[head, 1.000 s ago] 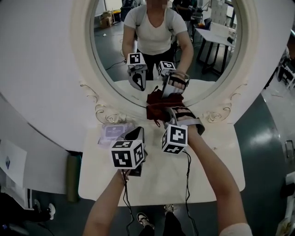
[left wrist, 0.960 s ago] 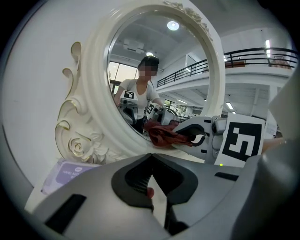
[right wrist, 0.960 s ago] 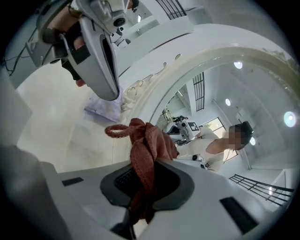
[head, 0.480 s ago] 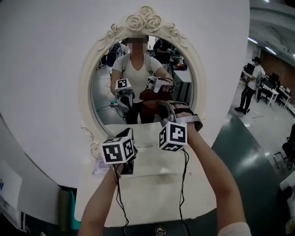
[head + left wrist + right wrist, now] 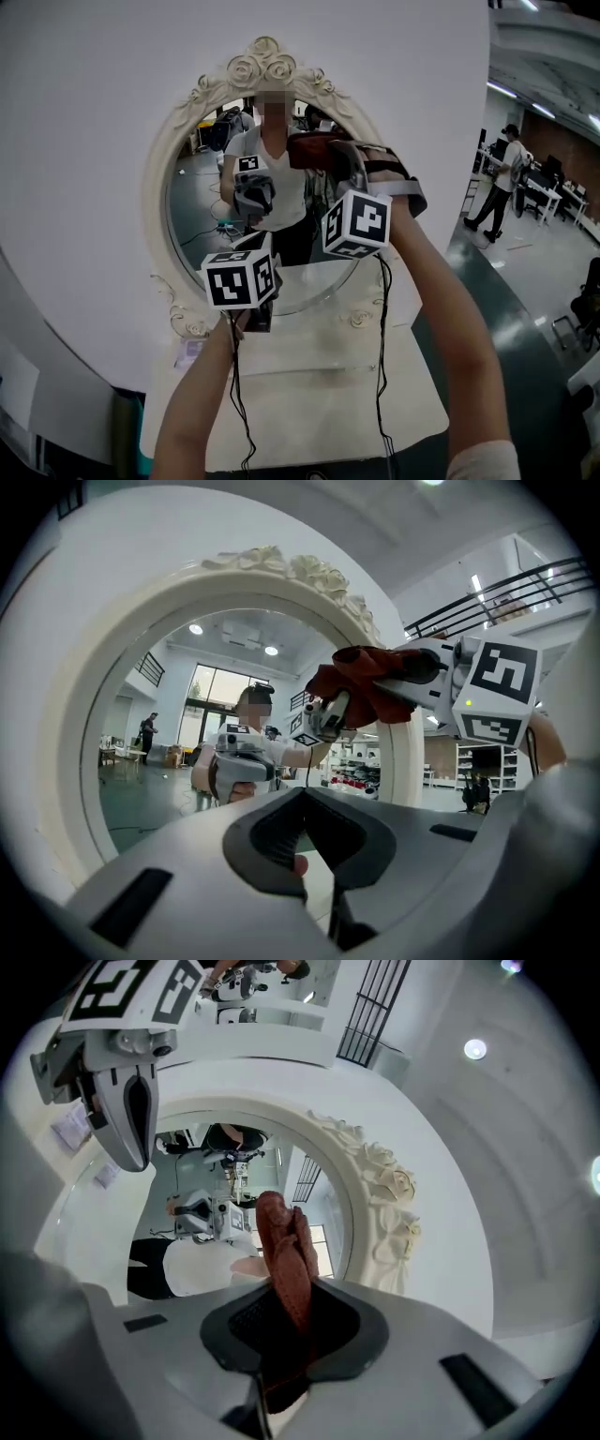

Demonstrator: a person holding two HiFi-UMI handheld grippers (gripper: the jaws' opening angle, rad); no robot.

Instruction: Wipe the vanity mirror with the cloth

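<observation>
Mirror: the oval vanity mirror (image 5: 202,220) stands upright at the back of the white bench (image 5: 309,403), against a white wall (image 5: 84,112).
Edges: a raised cream frame (image 5: 159,192) rings the glass, with rose carving (image 5: 265,58) at the crown and scrollwork at the foot.
Open room: bare bench surface lies below both my grippers. The wall ends to my right, and beyond it is open floor where a person (image 5: 497,178) stands well apart.
Right gripper (image 5: 284,1324): my jaws are clamped on the dark red cloth (image 5: 284,1251). I hold it raised at the mirror's upper right.
Cloth position: a fold rises straight out from between my right jaws toward the glass, just beside the frame's right inner edge. In the left gripper view the cloth appears to meet its own reflection, but I cannot confirm contact.
Left gripper (image 5: 302,846): my jaws are pressed together with nothing between them. This gripper hangs lower than the right gripper and to its left, facing the lower glass, apart from the glass and from the cloth.
</observation>
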